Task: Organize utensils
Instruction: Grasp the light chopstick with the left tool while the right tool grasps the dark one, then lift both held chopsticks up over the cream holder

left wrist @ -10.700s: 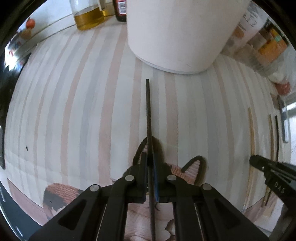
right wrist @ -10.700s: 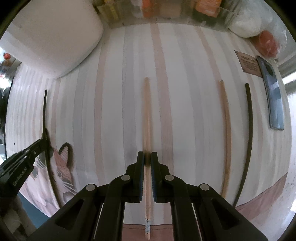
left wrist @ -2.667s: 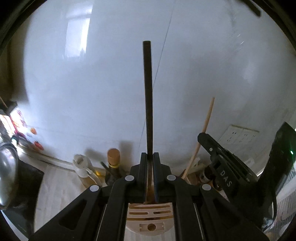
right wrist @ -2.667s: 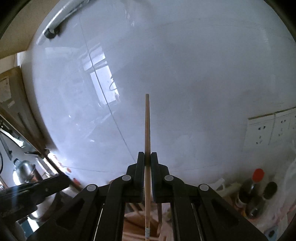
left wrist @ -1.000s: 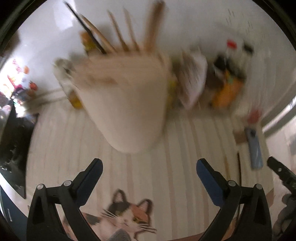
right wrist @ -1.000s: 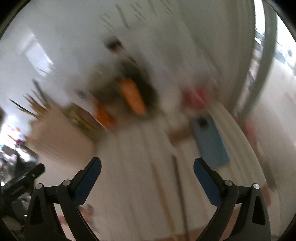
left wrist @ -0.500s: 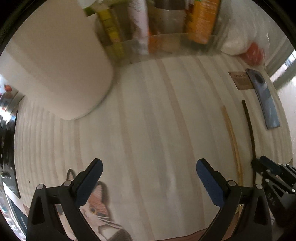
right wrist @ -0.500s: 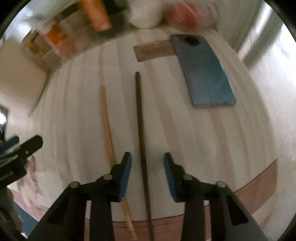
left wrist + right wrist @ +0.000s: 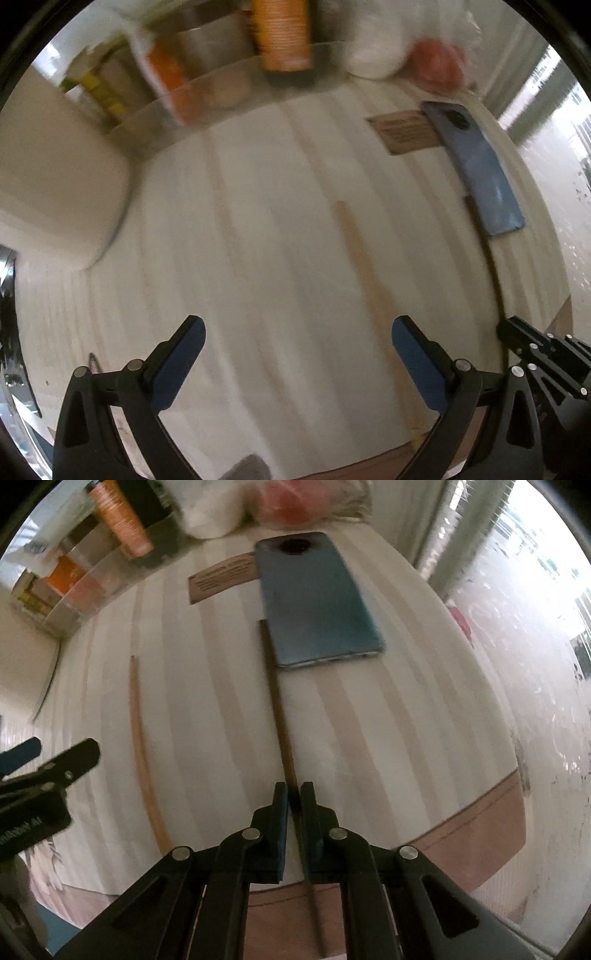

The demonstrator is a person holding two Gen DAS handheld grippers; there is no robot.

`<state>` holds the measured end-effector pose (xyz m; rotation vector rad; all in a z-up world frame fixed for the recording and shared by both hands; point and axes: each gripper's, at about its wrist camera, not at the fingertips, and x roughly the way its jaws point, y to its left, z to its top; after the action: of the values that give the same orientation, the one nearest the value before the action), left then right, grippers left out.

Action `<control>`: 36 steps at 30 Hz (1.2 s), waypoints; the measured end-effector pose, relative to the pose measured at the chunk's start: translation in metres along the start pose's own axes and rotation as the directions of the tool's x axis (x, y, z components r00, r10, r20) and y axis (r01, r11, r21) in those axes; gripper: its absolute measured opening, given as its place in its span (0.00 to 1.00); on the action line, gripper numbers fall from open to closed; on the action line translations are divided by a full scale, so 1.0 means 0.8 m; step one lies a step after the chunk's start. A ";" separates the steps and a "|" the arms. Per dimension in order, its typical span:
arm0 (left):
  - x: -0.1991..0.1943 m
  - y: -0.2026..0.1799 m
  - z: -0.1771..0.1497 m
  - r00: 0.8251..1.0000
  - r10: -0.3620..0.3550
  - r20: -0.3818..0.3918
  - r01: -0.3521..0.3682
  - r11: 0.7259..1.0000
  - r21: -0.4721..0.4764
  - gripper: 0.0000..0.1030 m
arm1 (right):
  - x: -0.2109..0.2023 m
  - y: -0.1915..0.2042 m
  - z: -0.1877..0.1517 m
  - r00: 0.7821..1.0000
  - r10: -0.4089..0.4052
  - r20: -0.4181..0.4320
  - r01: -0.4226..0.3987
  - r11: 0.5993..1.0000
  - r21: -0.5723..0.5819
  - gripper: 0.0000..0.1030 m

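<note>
Two chopsticks lie near the mat's (image 9: pixel 221 686) right edge: the right gripper (image 9: pixel 293 797) is closing, seemingly pinching the dark chopstick (image 9: pixel 275 698); the left gripper (image 9: pixel 295 332) gapes over the light chopstick (image 9: pixel 360 258).

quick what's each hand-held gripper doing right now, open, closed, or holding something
Left hand-held gripper: open, empty, above the light chopstick.
Right hand-held gripper: jaws closing on the dark chopstick, which runs between them.
</note>
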<state>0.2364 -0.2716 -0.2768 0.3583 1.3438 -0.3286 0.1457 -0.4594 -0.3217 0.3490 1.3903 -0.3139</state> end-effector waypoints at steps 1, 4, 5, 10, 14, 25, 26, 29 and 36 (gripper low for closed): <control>0.002 -0.010 0.001 1.000 -0.002 -0.005 0.002 1.000 0.003 1.00 | -0.001 -0.007 -0.001 1.000 0.007 0.000 -0.007 1.000 0.011 0.07; 0.011 -0.032 0.002 0.999 -0.029 -0.032 0.029 1.000 0.008 0.97 | -0.002 -0.024 -0.006 1.000 0.013 0.004 -0.013 0.999 0.030 0.07; 0.016 -0.040 0.003 0.998 -0.046 -0.050 0.046 0.999 0.010 0.92 | -0.002 -0.022 -0.001 1.000 0.014 0.003 -0.014 0.999 0.034 0.07; 0.028 -0.055 0.003 0.996 -0.072 -0.049 0.073 0.997 0.025 0.58 | -0.006 -0.038 -0.006 1.000 0.006 0.002 -0.006 0.999 0.050 0.09; 0.020 -0.055 0.009 0.997 -0.074 -0.018 0.074 0.996 0.057 0.10 | -0.015 -0.035 -0.012 1.000 -0.007 -0.001 0.007 0.998 0.055 0.09; 0.021 0.069 -0.024 0.999 -0.039 -0.021 0.038 0.998 -0.043 0.05 | -0.002 0.039 -0.012 0.999 0.026 -0.030 -0.026 1.000 -0.012 0.06; 0.021 0.083 -0.030 0.999 -0.029 -0.021 0.028 0.998 -0.057 0.05 | -0.002 0.048 -0.015 0.999 0.030 -0.032 -0.030 0.999 -0.022 0.06; 0.018 0.127 -0.056 0.999 -0.019 -0.031 0.015 0.993 -0.114 0.05 | -0.001 0.090 -0.025 0.998 0.043 -0.039 -0.046 0.996 -0.079 0.06; 0.013 0.226 -0.121 0.999 -0.011 -0.048 -0.001 0.968 -0.250 0.05 | 0.001 0.188 -0.055 0.991 0.101 -0.092 -0.116 0.976 -0.182 0.06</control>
<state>0.2311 -0.0671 -0.2938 0.1522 1.4155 -0.1518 0.1685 -0.3042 -0.3209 0.2833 1.4629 -0.0784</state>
